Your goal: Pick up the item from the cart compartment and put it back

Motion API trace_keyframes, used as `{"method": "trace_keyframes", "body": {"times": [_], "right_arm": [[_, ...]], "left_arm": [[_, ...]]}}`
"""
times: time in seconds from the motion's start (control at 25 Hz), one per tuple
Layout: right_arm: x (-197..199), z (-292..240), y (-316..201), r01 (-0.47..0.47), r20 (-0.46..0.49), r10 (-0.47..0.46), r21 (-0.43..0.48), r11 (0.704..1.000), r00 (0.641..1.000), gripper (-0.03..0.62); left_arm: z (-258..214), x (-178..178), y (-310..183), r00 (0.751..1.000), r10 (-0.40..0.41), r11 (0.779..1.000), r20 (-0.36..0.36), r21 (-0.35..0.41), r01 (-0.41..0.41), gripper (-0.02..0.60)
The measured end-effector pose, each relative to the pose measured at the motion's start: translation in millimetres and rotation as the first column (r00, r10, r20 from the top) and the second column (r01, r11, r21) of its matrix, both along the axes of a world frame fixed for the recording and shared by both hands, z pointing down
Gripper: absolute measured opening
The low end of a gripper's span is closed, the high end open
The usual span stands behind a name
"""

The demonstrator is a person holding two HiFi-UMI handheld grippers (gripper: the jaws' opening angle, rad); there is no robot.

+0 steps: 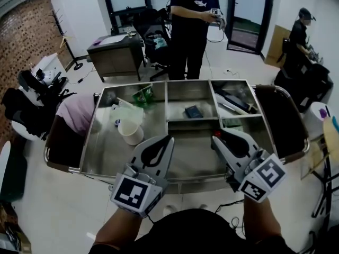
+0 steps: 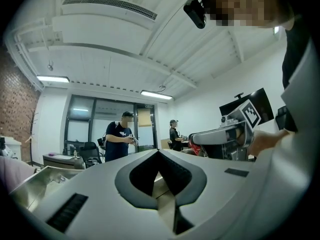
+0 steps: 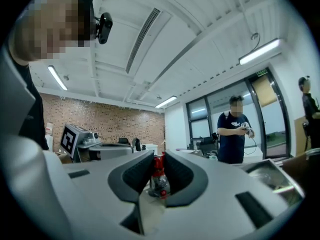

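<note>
right gripper view: red item (image 3: 159, 184) in right claw (image 3: 159, 156), faint overhead

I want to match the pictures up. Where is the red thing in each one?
Head view: red thing at the right gripper's tip, right of middle, over the cart.
Left gripper view: middle right, in the other gripper's tip.
Right gripper view: bottom middle, between the jaws.
Shared landmark: the person in the dark T-shirt.
</note>
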State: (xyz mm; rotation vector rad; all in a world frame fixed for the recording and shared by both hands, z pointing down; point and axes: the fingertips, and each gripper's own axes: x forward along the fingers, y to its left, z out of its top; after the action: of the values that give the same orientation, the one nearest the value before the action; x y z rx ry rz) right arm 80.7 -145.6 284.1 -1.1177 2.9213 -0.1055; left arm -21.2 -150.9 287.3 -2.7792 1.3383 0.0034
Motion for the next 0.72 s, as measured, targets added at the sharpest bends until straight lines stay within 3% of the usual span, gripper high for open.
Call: {"method": "trace_keyframes", "body": {"times": [0.36,0.72], "right_arm": [[17,20,19,-0.031,-0.024,0.031,-0.033,0.999,0.999,0.08],[13,18,19,-0.014,-0.031,0.014,-0.029,0.999,0.999,0.081]], "left_arm": [[5,4,10,1.0,0.024,1.0,0.005,-0.005,-0.024,0.0],[4,-2,13,1.0,-0.003,1.0,-0.005,-0.008,0.003,0.0]]}}
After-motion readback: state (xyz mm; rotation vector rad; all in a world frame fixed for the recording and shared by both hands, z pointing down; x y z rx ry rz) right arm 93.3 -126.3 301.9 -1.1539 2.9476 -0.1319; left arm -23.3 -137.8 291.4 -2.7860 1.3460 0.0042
